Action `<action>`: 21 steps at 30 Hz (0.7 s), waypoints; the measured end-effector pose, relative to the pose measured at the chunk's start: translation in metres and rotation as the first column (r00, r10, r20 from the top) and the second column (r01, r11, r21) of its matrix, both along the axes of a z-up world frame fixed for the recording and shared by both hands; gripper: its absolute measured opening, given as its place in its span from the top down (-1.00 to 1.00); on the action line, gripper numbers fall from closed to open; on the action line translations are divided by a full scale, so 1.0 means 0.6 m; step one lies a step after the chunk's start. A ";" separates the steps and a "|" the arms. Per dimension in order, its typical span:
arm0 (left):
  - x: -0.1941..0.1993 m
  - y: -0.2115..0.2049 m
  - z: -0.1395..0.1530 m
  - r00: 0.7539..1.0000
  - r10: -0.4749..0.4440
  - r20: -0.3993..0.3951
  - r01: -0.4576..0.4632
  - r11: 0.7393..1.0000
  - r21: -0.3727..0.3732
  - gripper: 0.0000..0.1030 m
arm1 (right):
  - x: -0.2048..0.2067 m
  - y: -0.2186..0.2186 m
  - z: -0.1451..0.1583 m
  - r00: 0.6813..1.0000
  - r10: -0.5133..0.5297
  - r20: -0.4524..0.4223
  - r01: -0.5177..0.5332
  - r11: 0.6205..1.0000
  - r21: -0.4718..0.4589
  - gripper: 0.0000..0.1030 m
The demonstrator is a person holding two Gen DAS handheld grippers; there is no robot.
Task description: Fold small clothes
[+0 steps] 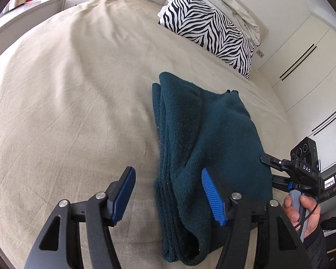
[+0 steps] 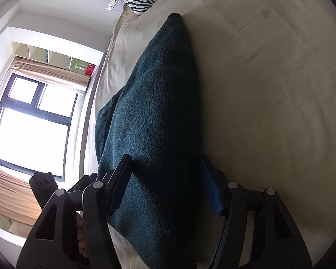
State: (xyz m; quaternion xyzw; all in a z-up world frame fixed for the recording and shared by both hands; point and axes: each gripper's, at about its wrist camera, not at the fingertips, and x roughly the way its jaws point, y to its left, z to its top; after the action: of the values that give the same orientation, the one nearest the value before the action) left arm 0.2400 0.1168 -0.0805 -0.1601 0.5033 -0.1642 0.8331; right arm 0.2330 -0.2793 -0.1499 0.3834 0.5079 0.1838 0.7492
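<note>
Cloth: my dark green folded cloth (image 1: pixel 203 139) lies flat on the bed (image 1: pixel 67 112), a bit to the right of the middle. I can see its stacked edges along the left side.
Left hand-held gripper: my left hand-held gripper (image 1: pixel 168 192) is spread wide and holds nothing. One blue pad (image 1: pixel 211 196) is over the near part of the cloth; the other is over the bare sheet. I cannot tell if it touches the cloth.
Right hand-held gripper: my right hand-held gripper (image 2: pixel 165 179) is spread wide too, with a finger on each side of the cloth's near end (image 2: pixel 154 123). It is not pinching it.
Right hand: my hand (image 1: pixel 302 210) holds the grey handle at the right.
Pillow: a zebra pillow (image 1: pixel 210 31) sits at the far end of the bed.
Window: a bright window (image 2: pixel 31 130) is on the left in the right view.
</note>
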 end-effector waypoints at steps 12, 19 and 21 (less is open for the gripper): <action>0.057 -0.047 -0.039 0.988 -0.056 -0.141 0.049 0.997 -0.051 -0.06 | 0.005 0.017 0.016 1.000 0.031 0.003 -0.031 0.994 -0.106 -0.09; 0.063 -0.063 -0.043 0.985 -0.085 -0.151 0.077 0.995 -0.058 0.44 | -0.009 0.044 0.048 0.998 0.049 0.047 -0.034 0.962 -0.271 0.19; 0.060 -0.062 -0.040 0.987 -0.079 -0.141 0.071 0.996 -0.059 0.48 | -0.017 0.053 0.067 0.995 0.060 0.079 -0.032 0.948 -0.315 0.27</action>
State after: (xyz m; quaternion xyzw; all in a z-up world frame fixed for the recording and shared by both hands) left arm 0.2758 0.0798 -0.1047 -0.1749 0.5630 -0.1969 0.7834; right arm 0.2230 -0.2476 -0.1098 0.2392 0.5060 0.1348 0.8177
